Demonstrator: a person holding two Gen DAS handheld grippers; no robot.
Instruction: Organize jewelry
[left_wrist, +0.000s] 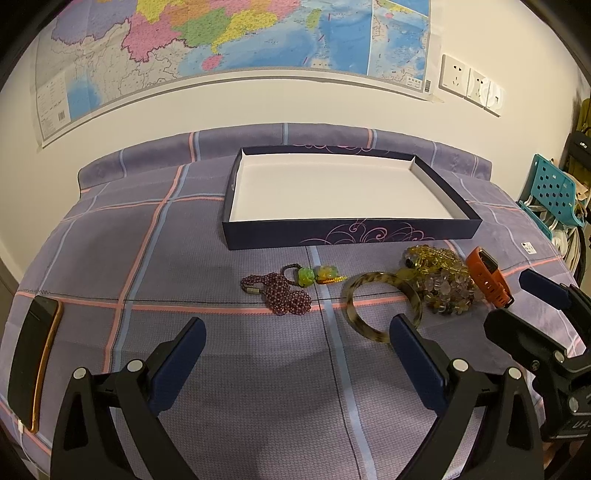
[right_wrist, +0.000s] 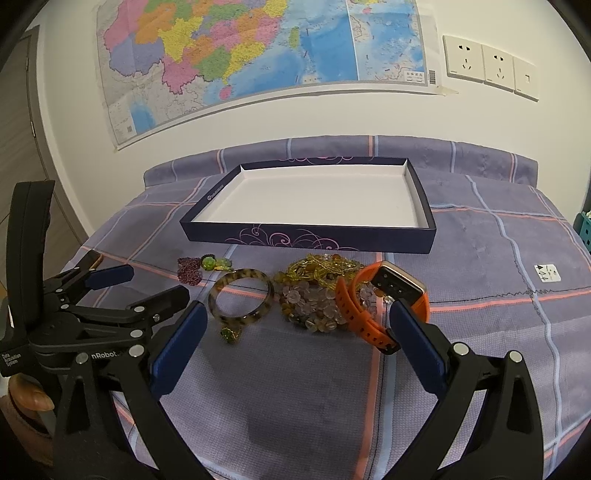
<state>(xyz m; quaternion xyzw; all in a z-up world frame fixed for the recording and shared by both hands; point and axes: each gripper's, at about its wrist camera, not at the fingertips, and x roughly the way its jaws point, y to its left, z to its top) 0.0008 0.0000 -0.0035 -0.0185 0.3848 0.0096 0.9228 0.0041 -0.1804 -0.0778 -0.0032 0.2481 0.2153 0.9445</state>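
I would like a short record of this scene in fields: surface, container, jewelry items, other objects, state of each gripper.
surface: bed with checked purple cover
container: dark box tray, white inside, nothing in it
jewelry in front of tray: purple bead string, green charm, mottled bangle, bead pile, orange watch
other: phone at left edge
left gripper: open, holds nothing
right gripper: open, holds nothing
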